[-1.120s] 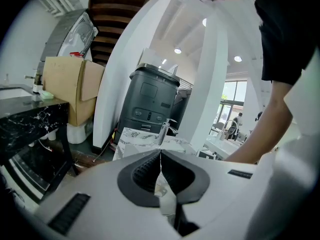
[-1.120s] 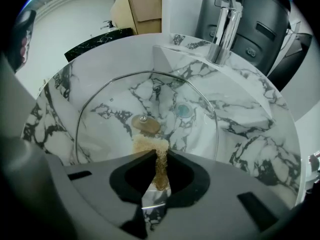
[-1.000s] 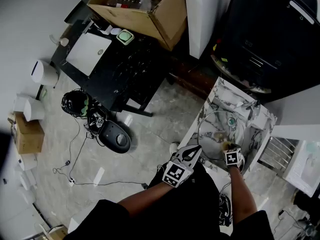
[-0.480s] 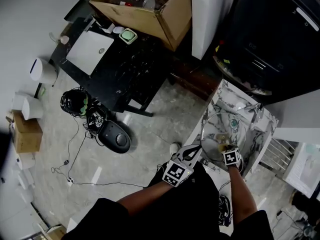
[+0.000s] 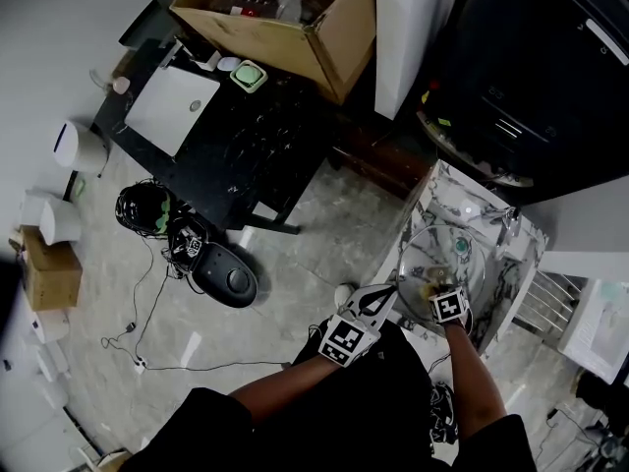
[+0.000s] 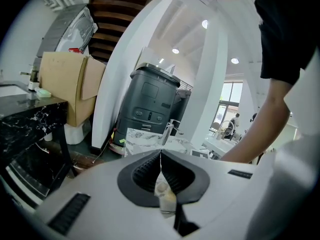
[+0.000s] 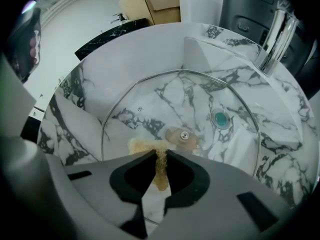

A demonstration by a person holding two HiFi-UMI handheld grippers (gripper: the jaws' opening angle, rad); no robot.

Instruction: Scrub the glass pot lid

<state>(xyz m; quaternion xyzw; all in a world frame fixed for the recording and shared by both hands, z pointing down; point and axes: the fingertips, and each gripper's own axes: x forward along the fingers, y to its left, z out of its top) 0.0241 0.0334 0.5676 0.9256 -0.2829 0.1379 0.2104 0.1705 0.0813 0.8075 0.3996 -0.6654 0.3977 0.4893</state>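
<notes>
A round glass pot lid [image 5: 447, 254] lies tilted in a white marble sink [image 5: 432, 190]. At the lid's left edge my left gripper [image 5: 385, 295] is shut on the rim; in the left gripper view its jaws [image 6: 160, 156] meet on a thin pale edge. My right gripper [image 5: 440, 289] is shut on a yellow-brown scrub sponge [image 7: 150, 146]. The sponge presses on the lid's glass [image 7: 150, 99] just left of the knob [image 7: 182, 136]. The right gripper [image 7: 160, 156] sits over the lid's near half.
A teal drain [image 7: 220, 118] shows through the glass and a chrome faucet [image 7: 272, 44] stands at the sink's far right. A black marble table [image 5: 265, 136], a cardboard box [image 5: 285, 18], a dark appliance [image 5: 531, 77] and floor cables [image 5: 147, 264] surround the sink.
The right gripper with the sponge has slid a little up and left across the lid. The left gripper has kept its hold at the rim.
</notes>
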